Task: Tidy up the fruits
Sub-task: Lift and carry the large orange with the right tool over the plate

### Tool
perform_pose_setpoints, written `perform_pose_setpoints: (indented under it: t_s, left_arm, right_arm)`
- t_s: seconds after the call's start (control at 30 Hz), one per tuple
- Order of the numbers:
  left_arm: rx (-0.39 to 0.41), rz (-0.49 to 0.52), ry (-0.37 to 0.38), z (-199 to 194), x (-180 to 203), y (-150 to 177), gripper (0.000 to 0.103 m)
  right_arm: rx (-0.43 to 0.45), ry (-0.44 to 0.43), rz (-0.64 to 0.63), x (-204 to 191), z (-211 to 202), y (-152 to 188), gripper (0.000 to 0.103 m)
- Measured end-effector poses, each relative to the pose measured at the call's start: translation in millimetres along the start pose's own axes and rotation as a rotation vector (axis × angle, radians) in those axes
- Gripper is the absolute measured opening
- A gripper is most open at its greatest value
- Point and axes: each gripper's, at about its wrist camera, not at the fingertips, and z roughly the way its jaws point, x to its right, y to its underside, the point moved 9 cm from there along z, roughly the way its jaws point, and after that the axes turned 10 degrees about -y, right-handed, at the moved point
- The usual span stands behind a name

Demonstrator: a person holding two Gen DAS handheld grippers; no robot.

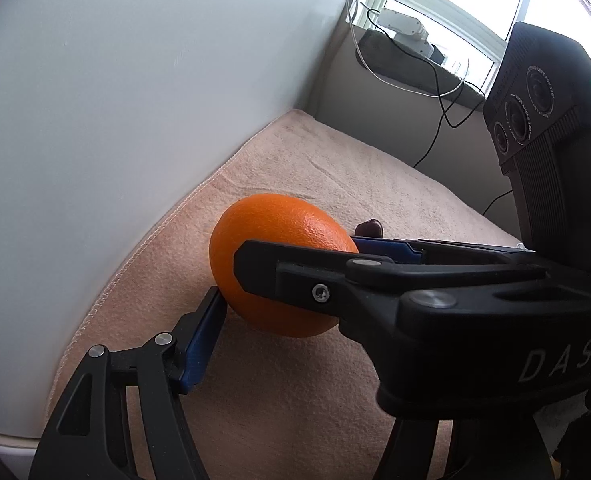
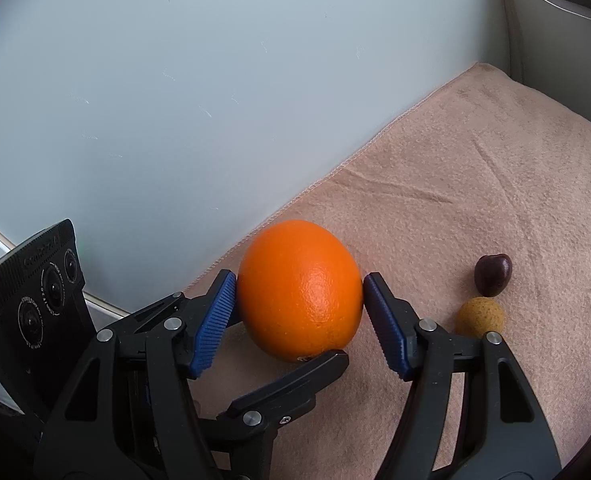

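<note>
Two claws: I have both at one orange [image 2: 299, 292], each held in one of my hands and aimed down at it.
Orange: it lies on a pinkish cloth [image 2: 475, 180], close to the cloth's stitched edge, with a pale panel [image 2: 175, 100] rising behind that edge.
Right claw [image 2: 300, 280]: clenched on the orange. Its ribbed blue pads [image 2: 215, 316] press the fruit's left and right sides.
Left claw [image 1: 295, 292]: it comes in from the left, across the right claw. One blue pad [image 1: 201, 344] touches the orange low on the panel side. The right claw's frame hides the other pad, so I cannot tell whether this claw truly grips.
Left finger [image 2: 295, 380]: in the right wrist view, a black finger of the left claw reaches under the near side of the orange, with its tip at the fruit's base.
Dark fruit [image 2: 493, 274]: small, glossy and deep red. It sits on the cloth to the right of the orange, apart from it.
Tan fruit [image 2: 480, 316]: small, round and speckled. It sits just in front of the dark fruit, apparently touching it.
Cables [image 1: 439, 92]: black and white leads hang from a sill at the far end.
</note>
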Motion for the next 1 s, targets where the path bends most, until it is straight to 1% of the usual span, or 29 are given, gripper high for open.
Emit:
perform_pose_setpoints:
  t_s: [0.13,0.33,0.67,1.0]
  left_arm:
    - [0.024,0.020,0.001,-11,9,-1,0.066]
    - [0.057,0.050,0.024,-26,26,-4,0.066]
    - [0.097,0.108,0.090,-47,68,-5,0.066]
    - [0.110,0.178,0.173,-61,122,1,0.066]
  right_arm:
    - [0.028,0.003,0.001,-2,-12,0,0.069]
    - [0.071,0.021,-0.004,-2,-38,1,0.069]
    - [0.149,0.072,-0.003,-5,-97,10,0.068]
    - [0.224,0.140,0.034,4,-165,33,0.068]
